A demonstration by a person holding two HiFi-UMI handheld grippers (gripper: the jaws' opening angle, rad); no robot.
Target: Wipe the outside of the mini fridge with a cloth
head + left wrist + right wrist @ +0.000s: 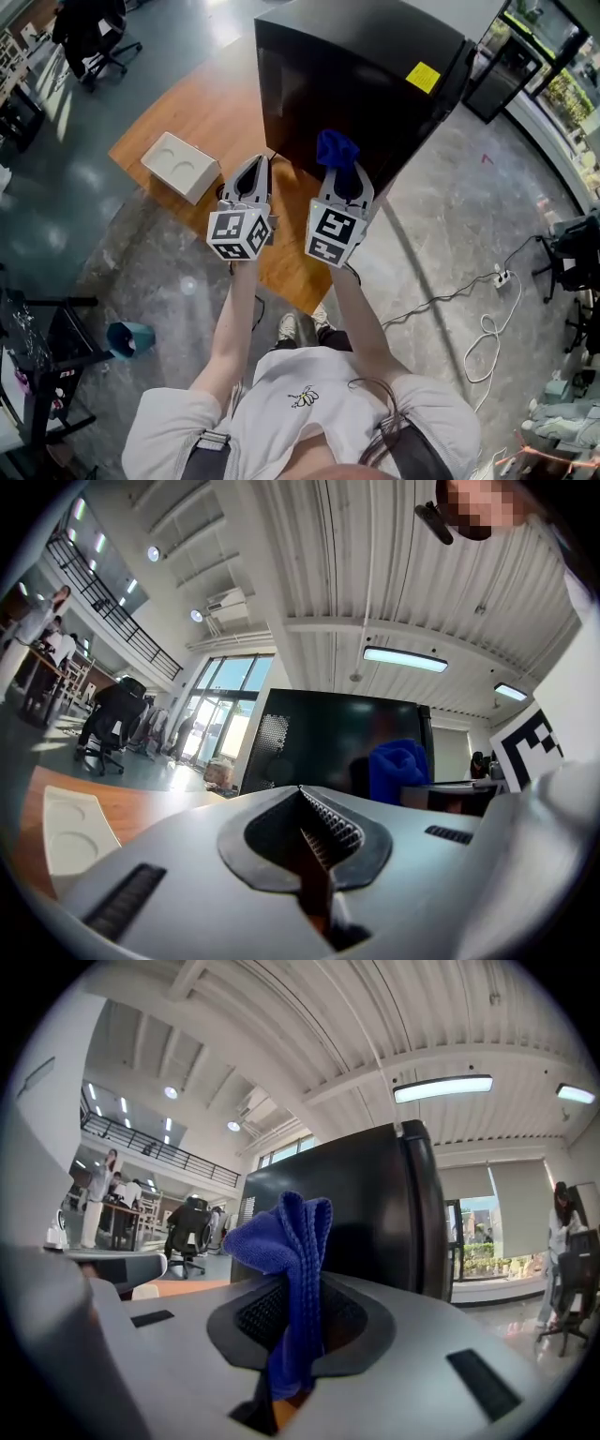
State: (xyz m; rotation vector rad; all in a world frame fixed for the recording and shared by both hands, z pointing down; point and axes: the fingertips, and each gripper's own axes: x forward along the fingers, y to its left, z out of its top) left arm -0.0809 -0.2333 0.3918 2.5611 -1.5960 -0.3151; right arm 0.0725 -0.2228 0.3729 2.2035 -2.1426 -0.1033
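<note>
A black mini fridge (361, 80) stands on a wooden platform (211, 122), with a yellow sticker near its top right corner. My right gripper (339, 178) is shut on a bunched blue cloth (336, 148), held just short of the fridge's near side. The right gripper view has the blue cloth (291, 1269) pinched between the jaws and the fridge (361, 1213) ahead. My left gripper (249, 178) sits beside the right one, shut with nothing in it. The left gripper view faces the fridge (328, 738), with the cloth (398, 769) at its right.
A white moulded tray (180, 166) lies on the platform left of the grippers. A teal bin (131, 337) stands on the floor at lower left. A white cable and power strip (487, 309) trail across the floor at right. Office chairs (94, 37) stand at far left.
</note>
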